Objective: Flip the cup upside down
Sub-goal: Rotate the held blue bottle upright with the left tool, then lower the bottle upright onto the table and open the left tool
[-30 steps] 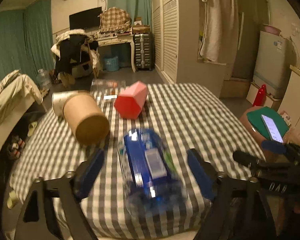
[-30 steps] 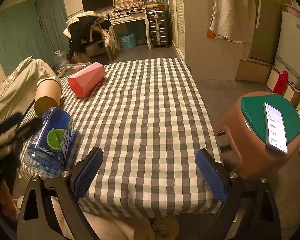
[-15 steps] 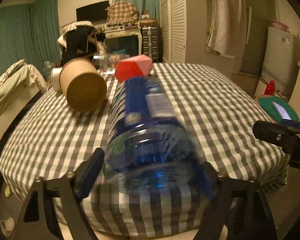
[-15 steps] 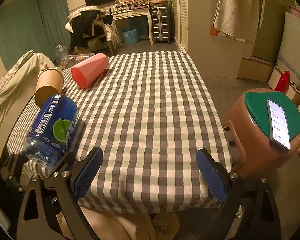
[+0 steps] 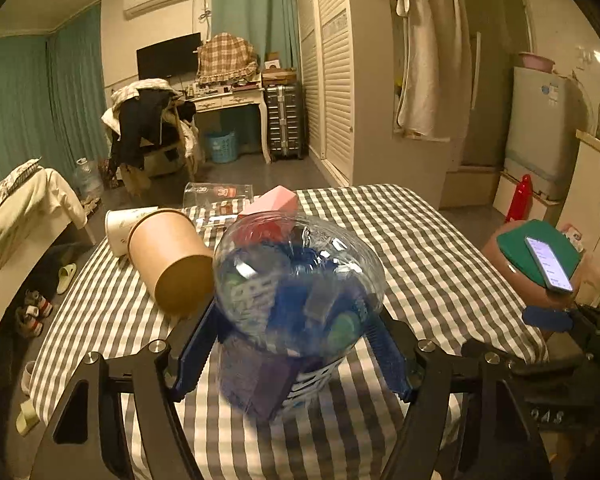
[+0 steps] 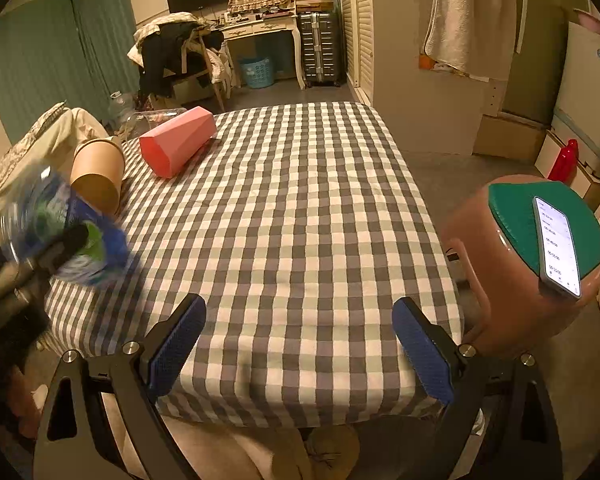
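While gripped between the blue pads of the left gripper [image 5: 296,344], a clear blue-labelled bottle cup [image 5: 296,300] is standing base-up on the checked table [image 5: 420,248], its label too blurred to read. At 10 o'clock, a brown paper cup [image 5: 172,260] is lying sideways. Only the right wrist view is showing the right gripper [image 6: 300,344] gaping wide and empty, and a lit phone [image 6: 556,246] at 3 o'clock.
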Demonstrator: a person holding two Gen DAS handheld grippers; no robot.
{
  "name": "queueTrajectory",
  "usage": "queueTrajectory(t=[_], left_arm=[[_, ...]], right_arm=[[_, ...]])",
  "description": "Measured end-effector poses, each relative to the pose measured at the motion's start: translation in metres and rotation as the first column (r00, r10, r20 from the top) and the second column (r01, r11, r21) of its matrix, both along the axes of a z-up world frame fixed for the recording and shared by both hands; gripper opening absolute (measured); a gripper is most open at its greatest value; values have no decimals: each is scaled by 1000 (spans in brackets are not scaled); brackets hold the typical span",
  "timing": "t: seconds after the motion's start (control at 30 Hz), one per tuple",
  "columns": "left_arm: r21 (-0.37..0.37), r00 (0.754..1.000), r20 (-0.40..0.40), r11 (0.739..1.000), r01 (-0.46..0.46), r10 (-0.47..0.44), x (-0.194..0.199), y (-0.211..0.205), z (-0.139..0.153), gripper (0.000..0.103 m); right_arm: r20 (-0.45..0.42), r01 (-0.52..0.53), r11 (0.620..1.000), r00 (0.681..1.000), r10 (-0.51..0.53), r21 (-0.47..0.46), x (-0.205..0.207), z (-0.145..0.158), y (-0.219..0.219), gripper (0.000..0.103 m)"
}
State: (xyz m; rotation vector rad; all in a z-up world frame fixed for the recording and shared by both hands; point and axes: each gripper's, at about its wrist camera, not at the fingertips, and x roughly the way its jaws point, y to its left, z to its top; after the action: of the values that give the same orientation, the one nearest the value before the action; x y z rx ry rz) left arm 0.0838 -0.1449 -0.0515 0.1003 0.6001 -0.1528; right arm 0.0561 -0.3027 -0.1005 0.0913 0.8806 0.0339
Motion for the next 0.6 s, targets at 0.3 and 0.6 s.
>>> queueTrajectory(t=[0.3,0.6], left_arm=[[-75,998,-55,997,-13,9,8,12,-17,73],[-92,997,-68,995,-41,35,-2,25,-17,73]], right_arm=[[-5,12,1000,1000,-12,-3,1,-1,-3,94],[-3,-5,1000,1000,5,-11,3,0,6,94]])
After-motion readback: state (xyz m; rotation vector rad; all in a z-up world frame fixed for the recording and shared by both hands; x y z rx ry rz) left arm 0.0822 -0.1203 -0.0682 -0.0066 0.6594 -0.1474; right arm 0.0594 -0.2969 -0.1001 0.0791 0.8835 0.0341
